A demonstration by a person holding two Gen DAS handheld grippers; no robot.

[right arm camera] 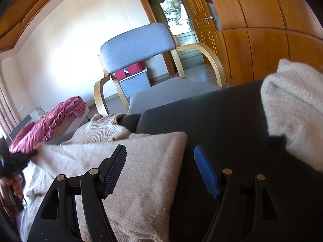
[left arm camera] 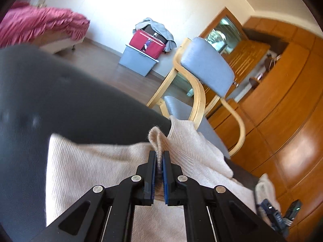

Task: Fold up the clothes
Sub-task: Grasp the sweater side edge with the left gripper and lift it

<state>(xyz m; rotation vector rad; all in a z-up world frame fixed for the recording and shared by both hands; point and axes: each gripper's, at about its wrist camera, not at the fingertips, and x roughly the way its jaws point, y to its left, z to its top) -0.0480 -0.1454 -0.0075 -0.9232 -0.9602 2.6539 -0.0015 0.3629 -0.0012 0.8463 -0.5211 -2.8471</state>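
Left wrist view shows the left gripper (left arm camera: 159,161) with its jaws pressed together on a raised fold of the beige sweater (left arm camera: 97,167). The sweater lies on a dark table (left arm camera: 60,100); its far part reaches the table edge, just before the grey chair (left arm camera: 208,66). In the right wrist view the right gripper (right arm camera: 159,169) stands wide apart with nothing between its jaws, above the right edge of the sweater, where bare dark table begins. A folded white knit (right arm camera: 292,109) lies farther right, with free table surface between it and the sweater.
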